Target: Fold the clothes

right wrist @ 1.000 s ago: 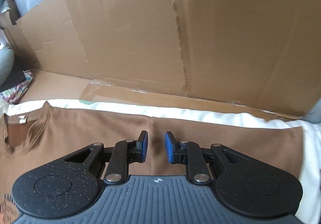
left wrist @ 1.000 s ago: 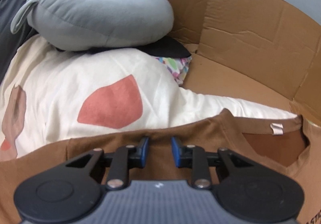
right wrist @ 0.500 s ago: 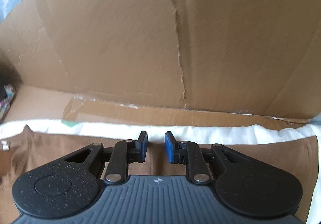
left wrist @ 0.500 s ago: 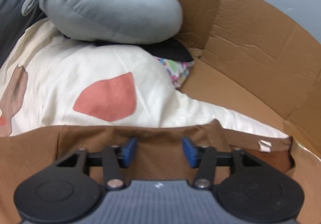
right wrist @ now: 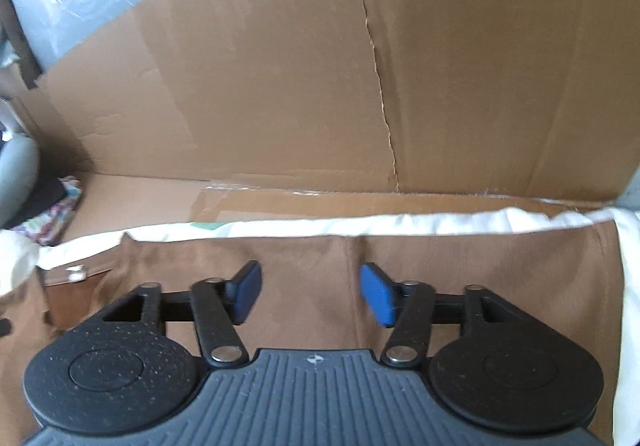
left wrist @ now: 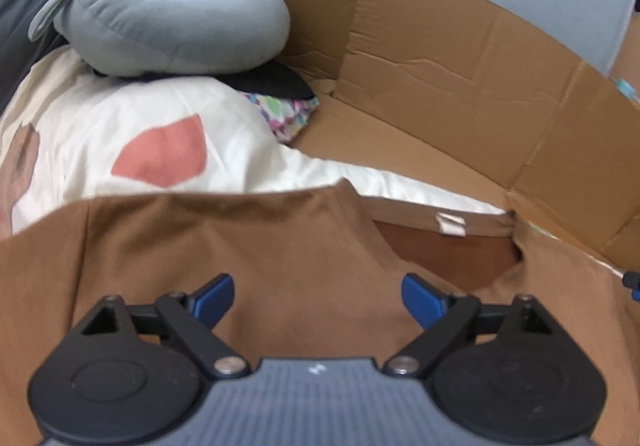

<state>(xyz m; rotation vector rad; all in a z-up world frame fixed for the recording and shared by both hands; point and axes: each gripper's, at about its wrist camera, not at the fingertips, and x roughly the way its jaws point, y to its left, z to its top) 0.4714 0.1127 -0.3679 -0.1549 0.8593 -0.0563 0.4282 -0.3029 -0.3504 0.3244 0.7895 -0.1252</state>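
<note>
Left wrist view first: our left gripper point(left wrist: 318, 298) has its blue pads spread wide over the brown t-shirt point(left wrist: 280, 246), and nothing is pinched between them. A second ago those pads sat close together right at the shirt's folded edge, so the jaws have just been opening. We also see more brown cloth in front of the gripper now than before. The shirt lies flat on a cream blanket point(left wrist: 100, 118) with reddish patches, its neckline and small white neck label point(left wrist: 452, 224) off to the right of the pads. The gripper tilts downward at the cloth. Behind the blanket there's a grey neck pillow point(left wrist: 168, 18), a bit of colourful patterned fabric point(left wrist: 288, 114), and cardboard walls point(left wrist: 460, 70).

Right wrist view: our right gripper point(right wrist: 310, 294) is spread too, though not as wide as the left one, with only flat shirt point(right wrist: 480, 266) showing in the gap and nothing clamped. Half a second back its pads were still nearly together, so these jaws have just been opening as well. The shirt's far edge now sits further ahead of the pads, with a strip of the cream blanket point(right wrist: 440, 224) past it and a big cardboard panel point(right wrist: 280, 86) beyond. This gripper also angles down toward the cloth. The neckline shows at the left edge here.
</note>
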